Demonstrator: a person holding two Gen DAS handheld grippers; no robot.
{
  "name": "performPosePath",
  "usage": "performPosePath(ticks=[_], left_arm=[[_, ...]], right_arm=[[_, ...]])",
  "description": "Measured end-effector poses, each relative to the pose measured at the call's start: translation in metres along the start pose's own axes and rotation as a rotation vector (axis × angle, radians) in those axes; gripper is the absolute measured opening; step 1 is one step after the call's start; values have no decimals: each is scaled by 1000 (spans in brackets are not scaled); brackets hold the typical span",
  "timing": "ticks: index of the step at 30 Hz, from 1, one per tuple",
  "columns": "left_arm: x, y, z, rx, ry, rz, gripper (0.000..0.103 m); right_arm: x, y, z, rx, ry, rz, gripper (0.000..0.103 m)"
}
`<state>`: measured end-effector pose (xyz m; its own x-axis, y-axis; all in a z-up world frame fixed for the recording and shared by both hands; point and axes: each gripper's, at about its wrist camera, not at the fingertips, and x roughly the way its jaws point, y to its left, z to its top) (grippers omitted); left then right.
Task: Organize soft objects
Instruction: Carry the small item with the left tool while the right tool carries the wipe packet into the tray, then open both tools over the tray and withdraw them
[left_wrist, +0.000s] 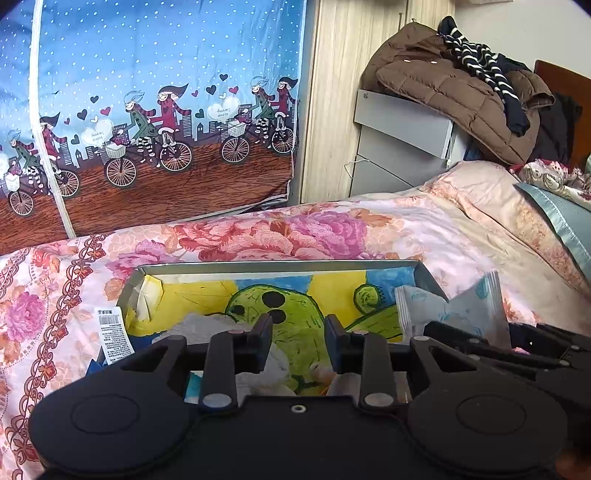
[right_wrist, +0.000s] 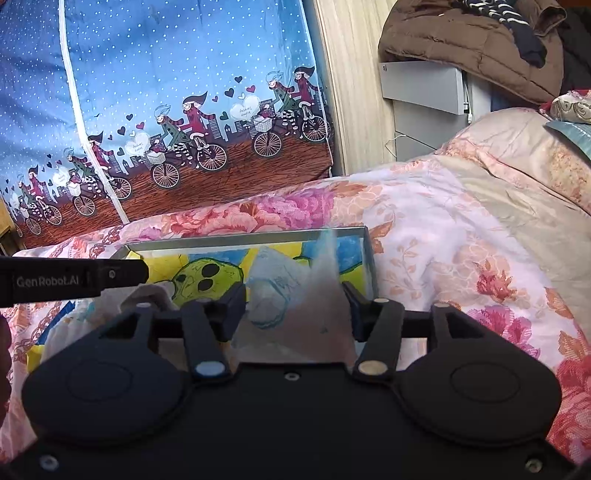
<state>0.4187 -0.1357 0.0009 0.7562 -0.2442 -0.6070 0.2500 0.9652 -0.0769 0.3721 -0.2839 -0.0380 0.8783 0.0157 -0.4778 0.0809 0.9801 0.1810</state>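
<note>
A shallow box (left_wrist: 280, 266) with a grey rim and a green cartoon on its yellow and blue floor lies on the flowered bedspread (left_wrist: 424, 229). Crumpled white soft packets (left_wrist: 207, 325) lie at its near left. My left gripper (left_wrist: 298, 332) hovers over the box, open, with nothing between its fingers. My right gripper (right_wrist: 293, 299) is over the box's right end (right_wrist: 365, 251). It is open, and a blurred white packet with blue print (right_wrist: 295, 295) stands loosely between its fingers. That same packet (left_wrist: 454, 310) shows in the left wrist view, leaning on the box's right wall.
A fabric wardrobe printed with cyclists (left_wrist: 147, 122) stands behind the bed. To its right is a grey bedside cabinet (left_wrist: 399, 144) under a brown jacket (left_wrist: 443, 85). A blue-edged pillow (left_wrist: 561, 218) lies at the far right. A white printed label (left_wrist: 114, 334) hangs on the box's left side.
</note>
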Motion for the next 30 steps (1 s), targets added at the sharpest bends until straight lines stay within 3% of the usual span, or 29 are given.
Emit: performPosePath(ticks=[6,10,14,23,30], left_arm=[[-9,1,6,-19,-12,7,44],[-20,4,9,-33,-32,18,50],[-35,8,8,-50,-64,42,65],[-96,23,1,-132,-177,106,97],[-153,32,-16,-192,-239,109,102]], right_arm=[[-9,-2,6,20,-30,11,71],[-19,-3,10,22,-54,9,90],[-32,-1,13,38,-77,12,100],[-83,3,16,60,-129,-3,103],[-132,10,13,100,-193,5,103]])
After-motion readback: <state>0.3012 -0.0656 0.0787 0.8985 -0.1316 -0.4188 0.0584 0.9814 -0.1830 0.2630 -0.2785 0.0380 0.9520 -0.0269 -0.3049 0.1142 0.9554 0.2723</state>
